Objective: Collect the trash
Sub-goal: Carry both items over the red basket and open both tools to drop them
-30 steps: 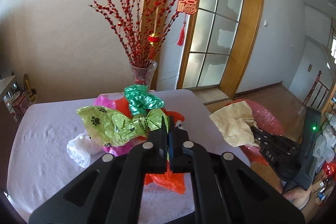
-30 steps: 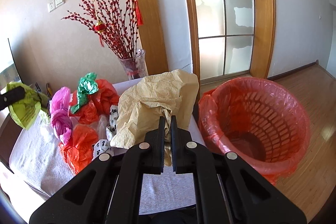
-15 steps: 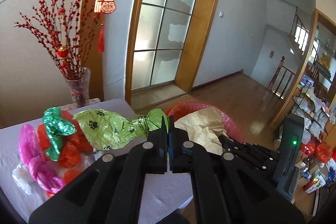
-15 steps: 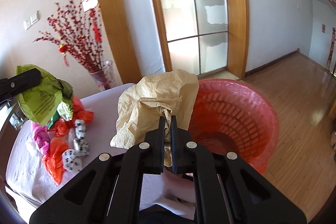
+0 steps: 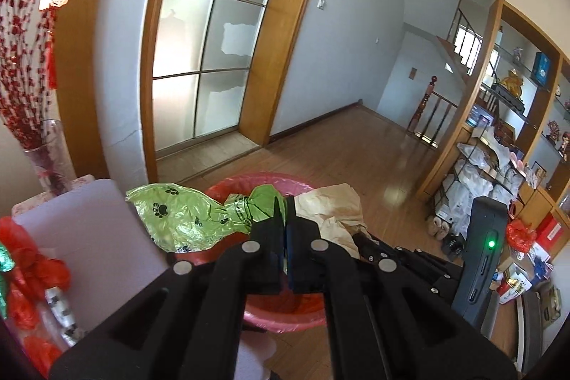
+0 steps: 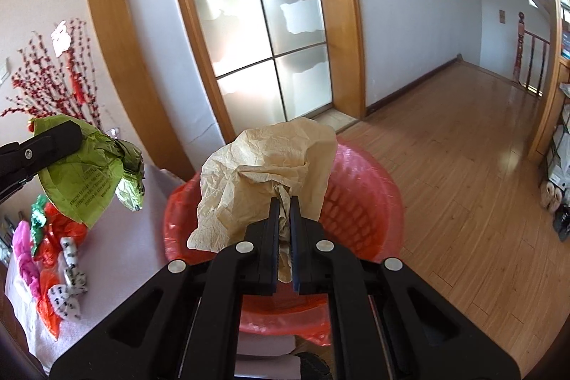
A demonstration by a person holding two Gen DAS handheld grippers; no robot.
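Right wrist view: my right gripper [image 6: 284, 202] is clamped on a twist of crumpled tan paper [image 6: 263, 173], which hangs over the red-lined basket [image 6: 370, 198], the landmark I place everything by. The paper sits above the basket's near half, its loose skirt draping toward the rim closest to me. My left gripper [image 5: 284, 202] is pinched tight on the knotted neck of a green paw-print bag [image 5: 185, 219]; from its own camera the bag's bulk lies off the basket's left side, partly over the table [image 5: 96, 227], with only the neck above the rim.

To do the drop well, I judge I should let the paper go first, since it is already over the opening, and carry the green bag further across so its whole body clears the rim before I part those jaws. Both pieces are light and may catch on the pads or drift, so a low release looks safer. More bags [image 6: 50, 255], red, pink and spotted white, wait on the table to the basket's left.
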